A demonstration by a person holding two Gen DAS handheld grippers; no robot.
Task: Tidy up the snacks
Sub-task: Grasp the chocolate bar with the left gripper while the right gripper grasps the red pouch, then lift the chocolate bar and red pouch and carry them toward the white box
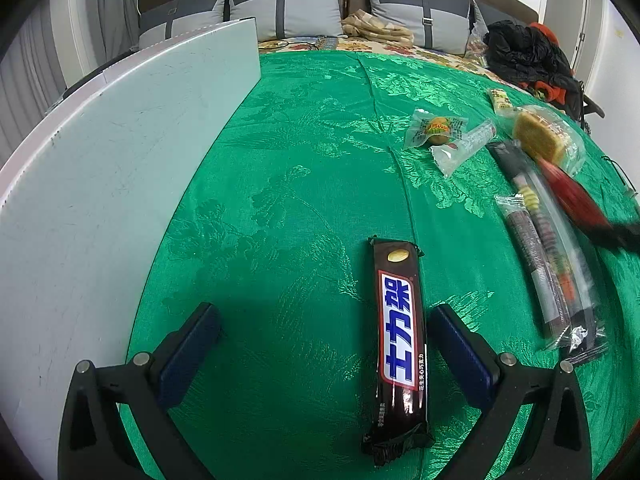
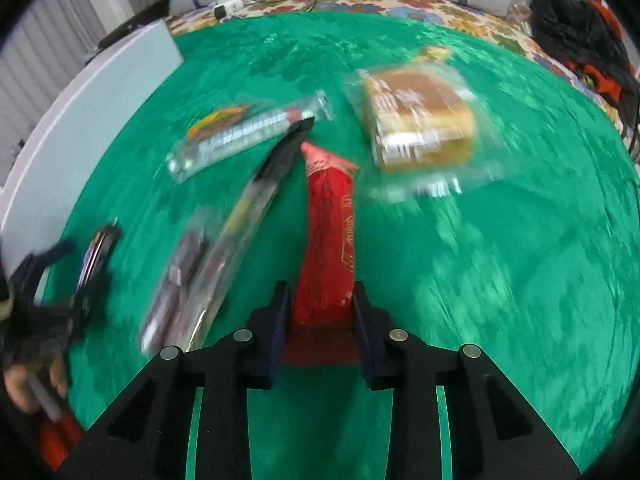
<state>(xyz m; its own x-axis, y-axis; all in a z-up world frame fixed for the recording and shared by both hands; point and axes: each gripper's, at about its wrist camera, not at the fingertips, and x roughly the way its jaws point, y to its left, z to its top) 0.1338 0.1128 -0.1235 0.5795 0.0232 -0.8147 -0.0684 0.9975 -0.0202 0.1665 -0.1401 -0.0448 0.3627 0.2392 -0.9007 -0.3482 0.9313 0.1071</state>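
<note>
The left gripper (image 1: 324,334) hovers with jaws spread wide over the green cloth (image 1: 304,184), a brown chocolate bar (image 1: 398,344) lying between them, nearer its right finger. A white board (image 1: 120,168) stands close on the left. The right gripper (image 2: 320,312) clamps a red snack pack (image 2: 330,240); long clear-wrapped sticks (image 2: 224,248) and a wrapped cake (image 2: 420,120) lie around it.

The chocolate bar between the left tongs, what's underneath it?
The chocolate bar lies flat on the green cloth. Whatever is beneath the cloth stays covered.
</note>
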